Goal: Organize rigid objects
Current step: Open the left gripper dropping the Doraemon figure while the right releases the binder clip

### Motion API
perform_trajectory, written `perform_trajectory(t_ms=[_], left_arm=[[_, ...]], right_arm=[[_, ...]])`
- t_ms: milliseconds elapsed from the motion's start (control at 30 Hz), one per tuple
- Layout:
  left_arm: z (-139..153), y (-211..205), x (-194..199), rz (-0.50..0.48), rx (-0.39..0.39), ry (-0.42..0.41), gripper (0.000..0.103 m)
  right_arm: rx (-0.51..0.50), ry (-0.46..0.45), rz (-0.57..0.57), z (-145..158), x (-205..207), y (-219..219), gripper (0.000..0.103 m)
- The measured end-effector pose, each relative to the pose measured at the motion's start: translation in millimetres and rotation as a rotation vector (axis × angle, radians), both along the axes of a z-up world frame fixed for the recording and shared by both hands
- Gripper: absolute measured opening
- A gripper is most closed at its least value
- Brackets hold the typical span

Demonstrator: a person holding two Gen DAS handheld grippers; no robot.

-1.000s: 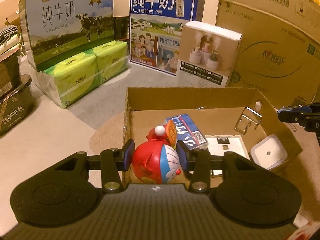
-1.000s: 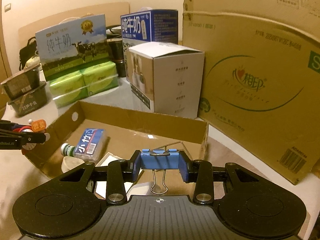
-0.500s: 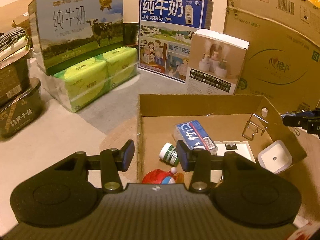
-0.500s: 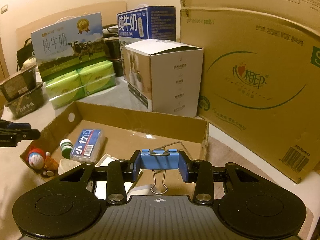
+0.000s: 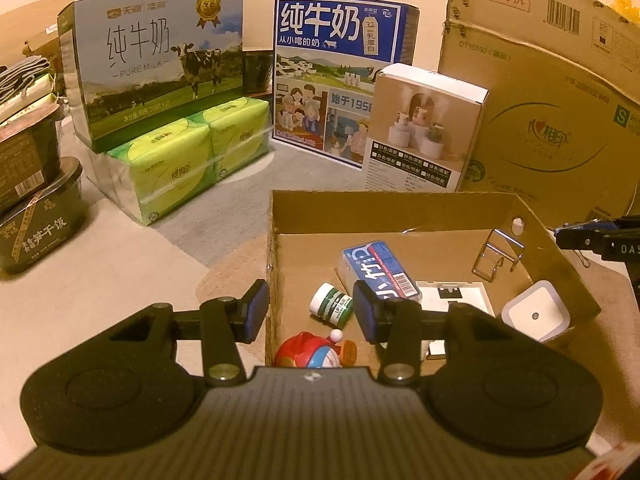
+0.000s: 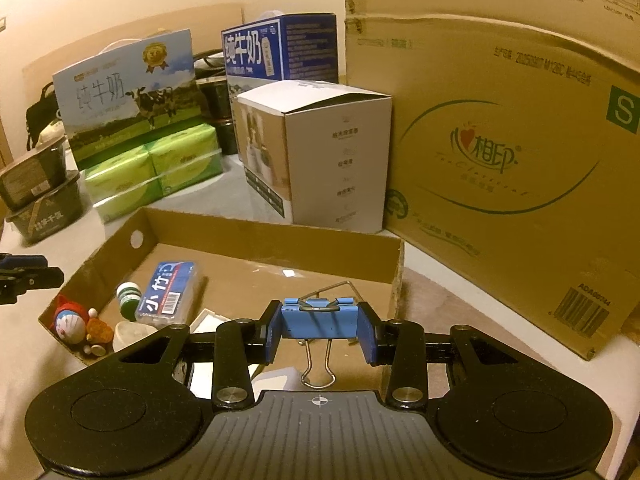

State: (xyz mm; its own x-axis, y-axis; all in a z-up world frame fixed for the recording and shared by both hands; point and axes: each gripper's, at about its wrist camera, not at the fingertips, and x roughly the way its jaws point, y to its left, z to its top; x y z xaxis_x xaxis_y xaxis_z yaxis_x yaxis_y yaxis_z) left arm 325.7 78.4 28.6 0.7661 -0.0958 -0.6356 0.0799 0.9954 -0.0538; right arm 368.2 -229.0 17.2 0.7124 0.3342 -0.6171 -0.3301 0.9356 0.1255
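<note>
A shallow cardboard tray [image 5: 392, 212] holds a Doraemon toy [image 5: 310, 354], a green-capped bottle [image 5: 332, 306], a blue floss box [image 5: 378, 266], a white plate [image 5: 454, 300], a white square lamp [image 5: 534, 316] and a metal clip [image 5: 496, 254]. My left gripper [image 5: 310, 310] is open and empty above the tray's near left corner, over the toy. My right gripper [image 6: 320, 330] is shut on a blue binder clip [image 6: 320, 318], above the tray's near right part [image 6: 396, 276]. The toy [image 6: 70, 324] and floss box [image 6: 170, 294] show in the right wrist view.
Behind the tray stand two milk cartons [image 5: 160, 72] [image 5: 340, 80], green tissue packs [image 5: 188, 160], a white humidifier box [image 5: 424, 136] and a big cardboard box [image 5: 552, 112]. Dark food tubs [image 5: 36, 208] are stacked at the left.
My left gripper opened and let the Doraemon toy down into the tray's near left corner, then drew back and up. My right gripper kept hold of the binder clip, nearly still.
</note>
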Motion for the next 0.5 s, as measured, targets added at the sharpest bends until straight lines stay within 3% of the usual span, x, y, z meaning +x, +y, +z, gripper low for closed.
perform_trajectory(t_ms=[500], left_arm=[[-1.1, 0.4, 0.6, -0.005, 0.006, 0.000, 0.042]], right_arm=[[-0.001, 0.009, 0.000, -1.5, 10.0, 3.8, 0.039]])
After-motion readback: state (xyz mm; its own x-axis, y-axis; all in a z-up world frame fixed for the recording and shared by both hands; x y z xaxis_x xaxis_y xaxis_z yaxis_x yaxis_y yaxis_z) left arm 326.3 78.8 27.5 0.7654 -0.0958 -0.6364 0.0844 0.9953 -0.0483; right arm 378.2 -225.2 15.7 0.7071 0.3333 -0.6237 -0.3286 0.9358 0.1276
